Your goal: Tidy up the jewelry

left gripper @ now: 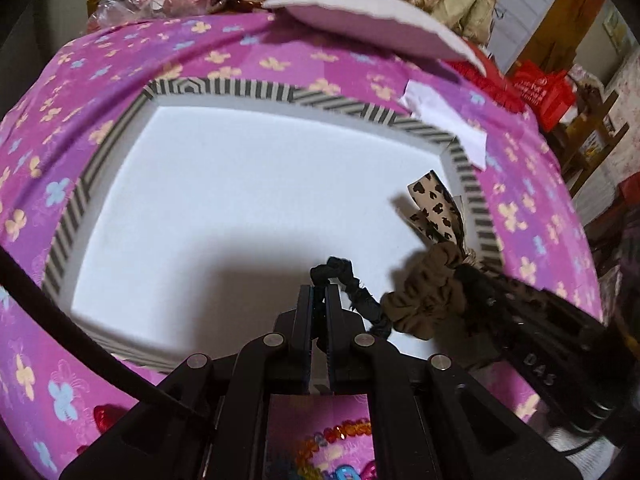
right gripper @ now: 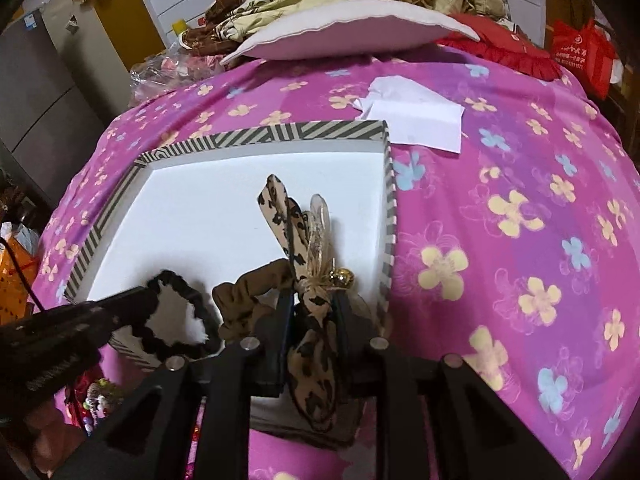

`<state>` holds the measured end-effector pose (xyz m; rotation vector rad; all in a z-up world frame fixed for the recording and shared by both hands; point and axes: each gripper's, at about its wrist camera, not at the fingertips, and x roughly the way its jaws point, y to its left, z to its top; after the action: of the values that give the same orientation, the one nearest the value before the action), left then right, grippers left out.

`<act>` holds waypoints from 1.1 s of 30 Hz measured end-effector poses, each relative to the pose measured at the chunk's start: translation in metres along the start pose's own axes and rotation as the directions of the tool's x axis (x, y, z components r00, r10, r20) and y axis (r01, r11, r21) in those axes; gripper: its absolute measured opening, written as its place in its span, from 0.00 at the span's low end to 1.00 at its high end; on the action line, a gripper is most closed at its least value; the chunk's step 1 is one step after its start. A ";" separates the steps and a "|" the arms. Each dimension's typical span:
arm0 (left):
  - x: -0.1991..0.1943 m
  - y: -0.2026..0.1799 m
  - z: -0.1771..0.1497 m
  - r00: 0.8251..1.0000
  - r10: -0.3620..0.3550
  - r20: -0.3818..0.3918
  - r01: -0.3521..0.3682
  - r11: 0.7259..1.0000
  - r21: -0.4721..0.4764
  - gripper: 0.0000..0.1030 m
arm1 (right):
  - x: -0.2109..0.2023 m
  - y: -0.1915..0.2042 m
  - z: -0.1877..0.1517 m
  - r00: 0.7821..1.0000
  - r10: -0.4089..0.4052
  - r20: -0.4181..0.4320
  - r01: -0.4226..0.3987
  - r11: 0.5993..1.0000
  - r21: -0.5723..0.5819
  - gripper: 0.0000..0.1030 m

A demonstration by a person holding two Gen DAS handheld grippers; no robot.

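Observation:
A striped box (left gripper: 256, 92) with a white inside lies on the pink flowered bedspread; it also shows in the right wrist view (right gripper: 280, 134). My left gripper (left gripper: 319, 292) is shut on a black scrunchie (left gripper: 348, 280) and holds it over the box's near part; the scrunchie also shows in the right wrist view (right gripper: 176, 320). My right gripper (right gripper: 314, 300) is shut on a brown scrunchie with a leopard-print bow (right gripper: 288, 224) and a gold bell (right gripper: 344, 277), over the box's right side; the brown scrunchie also shows in the left wrist view (left gripper: 428, 296).
A white paper (right gripper: 416, 116) lies just past the box's far right corner. A white pillow (right gripper: 352, 32), a red cushion (right gripper: 500, 48) and a quilt sit at the bed's far end. Colourful beads (left gripper: 328, 444) lie on the bedspread under my left gripper.

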<state>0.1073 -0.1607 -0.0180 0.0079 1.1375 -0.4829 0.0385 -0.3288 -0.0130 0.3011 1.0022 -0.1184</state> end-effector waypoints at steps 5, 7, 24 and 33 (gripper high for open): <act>0.005 0.000 -0.002 0.999 0.034 -0.001 -0.034 0.999 0.003 0.03 | -0.009 0.000 -0.003 1.000 0.016 0.021 -0.015 1.000 -0.007 0.28; 0.004 0.001 -0.002 0.999 0.033 -0.002 -0.033 0.999 -0.004 0.11 | -0.016 0.002 -0.003 0.999 -0.002 0.036 0.002 1.000 -0.018 0.44; -0.071 0.010 -0.034 0.976 0.159 0.148 -0.163 0.987 0.010 0.23 | -0.102 0.027 -0.040 0.988 0.050 0.148 -0.044 0.998 -0.043 0.56; -0.106 0.017 -0.070 0.956 0.218 0.197 -0.221 0.975 -0.006 0.23 | -0.126 0.048 -0.075 0.984 0.070 0.164 -0.062 0.997 -0.056 0.61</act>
<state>0.0179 -0.0893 0.0403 0.0985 0.9253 -0.2874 -0.0783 -0.2655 0.0650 0.2733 0.8276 -0.0568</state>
